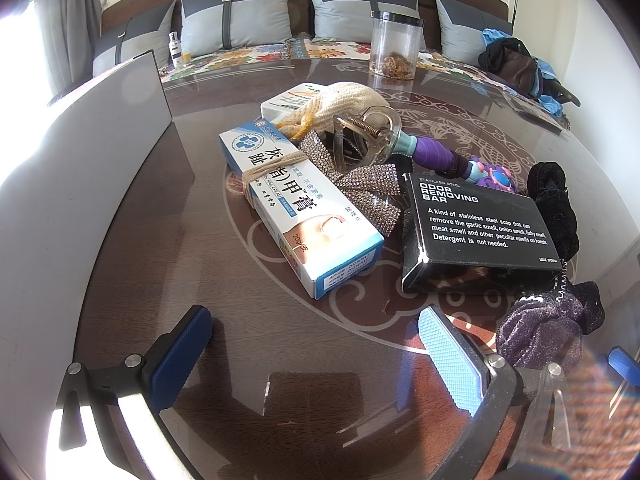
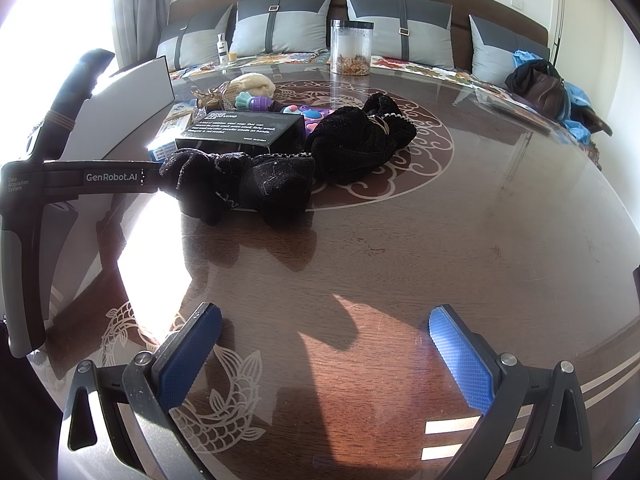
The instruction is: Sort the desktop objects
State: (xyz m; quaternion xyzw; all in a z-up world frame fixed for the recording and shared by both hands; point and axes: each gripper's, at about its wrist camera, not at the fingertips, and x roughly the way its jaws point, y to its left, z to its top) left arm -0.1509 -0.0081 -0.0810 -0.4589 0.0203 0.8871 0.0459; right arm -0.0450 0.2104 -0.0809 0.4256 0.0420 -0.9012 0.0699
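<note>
Only the left wrist view shows the white cream box (image 1: 298,204), tied with twine, straight ahead of the left claw (image 1: 316,354), which hangs open and empty above the tabletop (image 1: 168,248). A sparkly bow (image 1: 368,192) lies against the box, and a black box (image 1: 476,236) sits ahead to the right. The right wrist view alone shows the wide bare wood before the right claw (image 2: 326,354), also open and empty. There the black cloth (image 2: 352,144) and the pile lie well ahead to the left, near a grey board (image 2: 132,80). A clear jar (image 2: 351,48) stands at the far edge.
</note>
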